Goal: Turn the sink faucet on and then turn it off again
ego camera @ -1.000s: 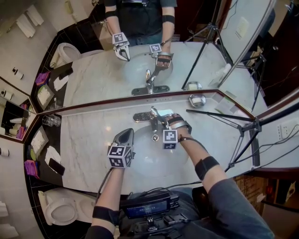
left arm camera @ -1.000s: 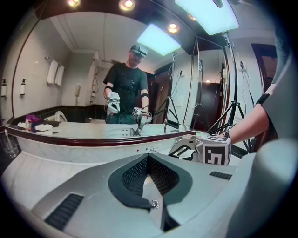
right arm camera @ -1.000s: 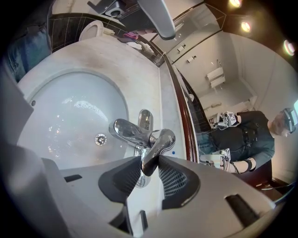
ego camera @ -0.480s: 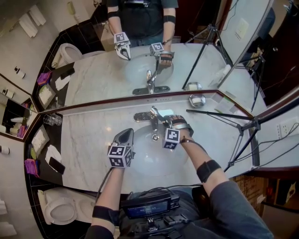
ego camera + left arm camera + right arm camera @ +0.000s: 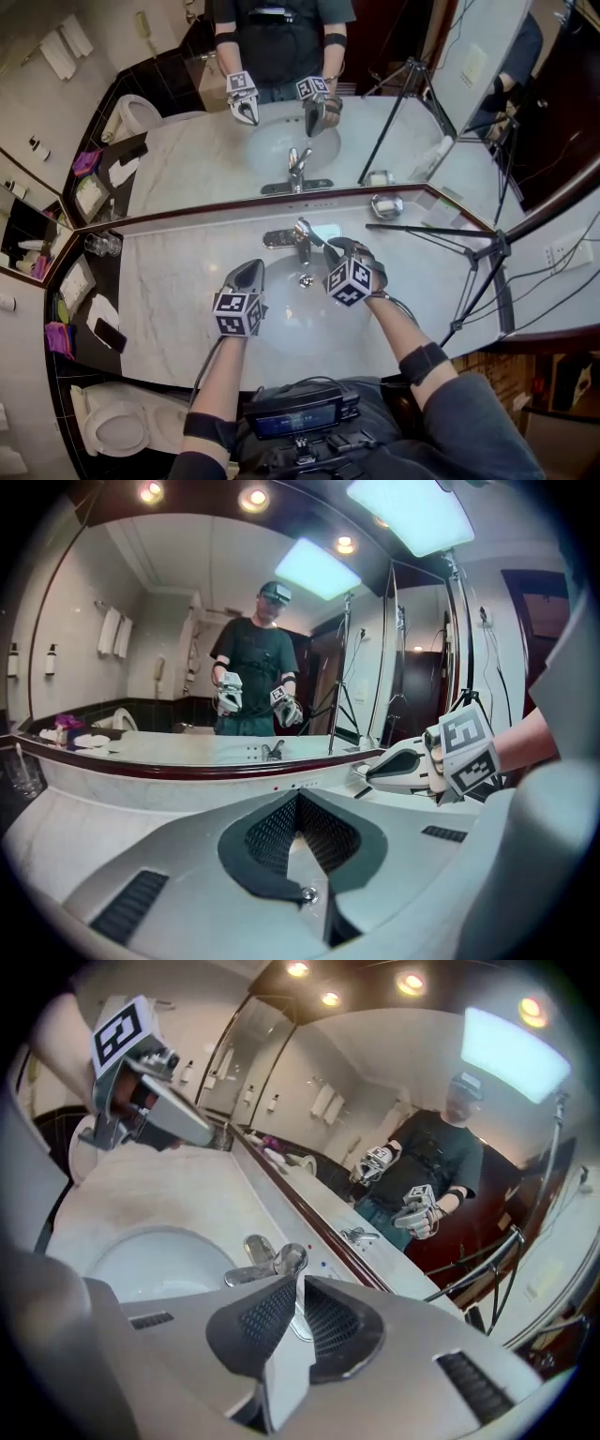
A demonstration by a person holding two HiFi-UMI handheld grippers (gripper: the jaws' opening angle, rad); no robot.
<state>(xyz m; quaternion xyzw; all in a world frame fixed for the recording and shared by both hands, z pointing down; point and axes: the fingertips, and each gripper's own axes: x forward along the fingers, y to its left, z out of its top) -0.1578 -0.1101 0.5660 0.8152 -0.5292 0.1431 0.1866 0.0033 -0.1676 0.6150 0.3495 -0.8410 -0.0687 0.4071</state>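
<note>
A pale marble worktop (image 5: 178, 309) runs beneath a wide mirror (image 5: 187, 159). At 1 o'clock on the worktop, close to the mirror, a small metal soap dish (image 5: 387, 204) holds a white bar. At 3 o'clock stands a black tripod (image 5: 495, 246), one leg reaching across the stone. At 9 o'clock clear glasses (image 5: 101, 244) stand in the worktop's corner. Just below them a dark side ledge (image 5: 89, 352) carries a white tray (image 5: 75, 281), a folded white cloth (image 5: 103, 311), a dark flat slab (image 5: 110, 335) and a purple packet (image 5: 58, 339). A white toilet (image 5: 117, 422) sits at 7 o'clock. White towels (image 5: 75, 36) hang at 11 o'clock.
</note>
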